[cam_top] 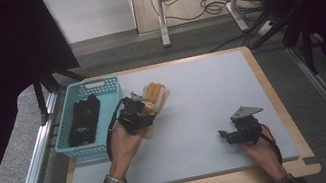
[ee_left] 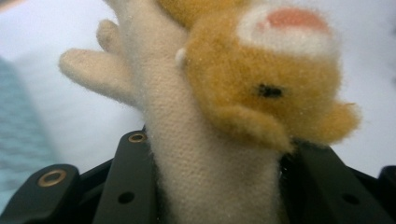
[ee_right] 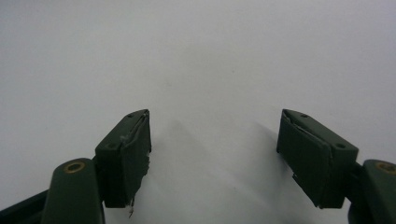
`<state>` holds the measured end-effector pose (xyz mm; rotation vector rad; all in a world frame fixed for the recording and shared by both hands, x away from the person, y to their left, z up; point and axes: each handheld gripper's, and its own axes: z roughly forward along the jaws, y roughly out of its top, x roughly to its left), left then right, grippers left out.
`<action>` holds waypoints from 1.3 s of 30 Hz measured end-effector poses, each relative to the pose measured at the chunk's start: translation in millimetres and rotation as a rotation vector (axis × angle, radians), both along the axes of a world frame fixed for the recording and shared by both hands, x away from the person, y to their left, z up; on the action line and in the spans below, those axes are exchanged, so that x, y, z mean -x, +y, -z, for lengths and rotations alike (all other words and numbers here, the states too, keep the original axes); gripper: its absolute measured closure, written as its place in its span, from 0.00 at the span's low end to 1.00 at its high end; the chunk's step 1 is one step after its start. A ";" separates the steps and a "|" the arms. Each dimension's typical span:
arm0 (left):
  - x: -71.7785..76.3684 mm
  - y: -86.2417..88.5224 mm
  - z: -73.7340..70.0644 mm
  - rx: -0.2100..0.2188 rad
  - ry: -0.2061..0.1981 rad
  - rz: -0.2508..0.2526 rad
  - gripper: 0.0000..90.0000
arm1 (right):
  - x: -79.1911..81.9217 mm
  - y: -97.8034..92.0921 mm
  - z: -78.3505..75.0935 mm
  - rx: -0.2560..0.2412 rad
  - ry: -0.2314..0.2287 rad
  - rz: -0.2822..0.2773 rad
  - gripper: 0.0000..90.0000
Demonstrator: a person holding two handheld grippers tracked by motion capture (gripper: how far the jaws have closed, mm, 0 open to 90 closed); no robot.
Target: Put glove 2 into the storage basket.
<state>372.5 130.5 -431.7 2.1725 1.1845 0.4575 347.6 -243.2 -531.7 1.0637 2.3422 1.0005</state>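
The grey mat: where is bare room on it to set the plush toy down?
The grey mat is bare from the plush toy across to its far right corner, and also between the two hands. The right hand-held gripper, open, takes the near right part. The left edge is crowded: the blue basket with a black item, beside the left hand-held gripper.

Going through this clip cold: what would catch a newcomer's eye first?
The left gripper is shut on a cream and orange plush toy, right beside the turquoise basket at the table's left. A black item lies inside the basket. The right gripper hangs open over bare mat.
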 end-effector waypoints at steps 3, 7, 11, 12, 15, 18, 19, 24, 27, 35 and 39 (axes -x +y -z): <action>-3.3 17.8 -11.1 -0.008 -0.018 -0.042 0.67 | 0.0 0.0 0.0 0.000 0.000 0.000 0.28; -7.2 42.2 -22.0 -0.007 -0.035 -0.098 0.66 | 0.0 0.0 0.0 0.000 0.000 0.000 0.28; -10.9 66.8 -27.8 -0.014 -0.044 -0.154 0.66 | 0.1 0.0 0.0 0.000 0.000 0.000 0.28; -11.9 73.1 -28.4 -0.014 -0.045 -0.168 0.66 | 0.1 0.0 0.0 0.000 0.000 0.000 0.28; -14.8 91.5 -28.6 -0.017 -0.041 -0.209 0.66 | 0.1 0.0 0.0 0.000 0.000 0.000 0.28; -18.1 109.5 -26.8 -0.019 -0.035 -0.247 0.65 | 0.1 0.0 0.0 0.000 0.000 0.001 0.28; -19.4 115.2 -25.7 -0.019 -0.031 -0.260 0.65 | 0.1 0.0 0.0 0.000 0.000 0.000 0.28; -27.9 141.1 -15.2 -0.024 0.002 -0.315 0.65 | 0.0 0.0 0.0 0.000 0.000 0.000 0.28; -34.6 151.4 -3.8 -0.021 0.035 -0.336 0.64 | 0.1 0.1 0.0 0.000 0.000 0.000 0.28; -57.3 152.9 33.8 -0.025 0.140 -0.345 0.63 | 0.0 0.1 0.0 0.000 0.000 0.000 0.28; -70.2 147.7 46.9 -0.046 0.186 -0.343 0.63 | 0.0 0.1 0.0 -0.001 0.000 0.000 0.28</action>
